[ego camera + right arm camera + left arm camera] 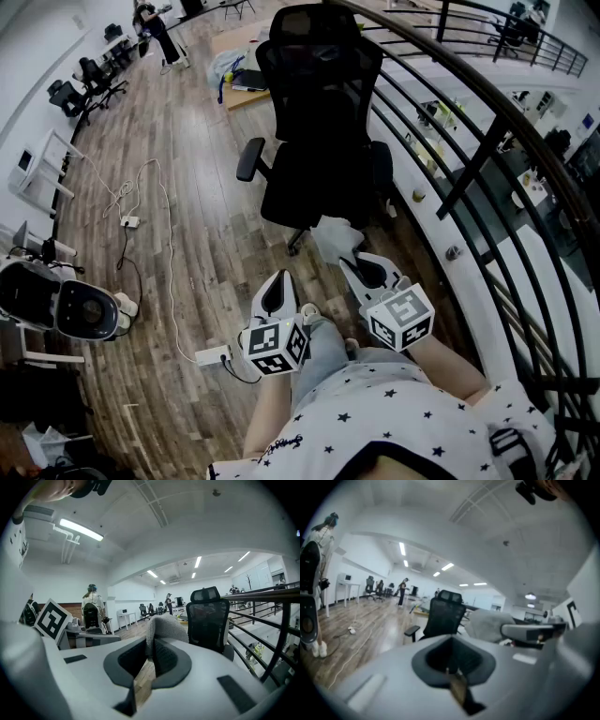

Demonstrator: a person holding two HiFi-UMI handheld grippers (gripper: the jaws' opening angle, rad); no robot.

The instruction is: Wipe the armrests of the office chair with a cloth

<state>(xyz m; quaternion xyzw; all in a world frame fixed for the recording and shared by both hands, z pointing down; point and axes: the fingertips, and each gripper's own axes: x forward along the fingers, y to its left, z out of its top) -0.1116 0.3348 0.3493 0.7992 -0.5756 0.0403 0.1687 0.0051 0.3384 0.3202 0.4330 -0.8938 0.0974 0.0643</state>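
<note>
Here, the right gripper (351, 261) was closed on a pale grey cloth (334, 234), whose bunched fabric rose from between its jaws just ahead of its tips. The left gripper (278, 281), just to its left, had its jaws brought together with nothing between them. The black office chair (314, 122) stood ahead of both grippers, apart from the cloth, with one armrest (250, 159) ahead and left of the left gripper. A black railing (487, 150) ran to the right of the right gripper.
</note>
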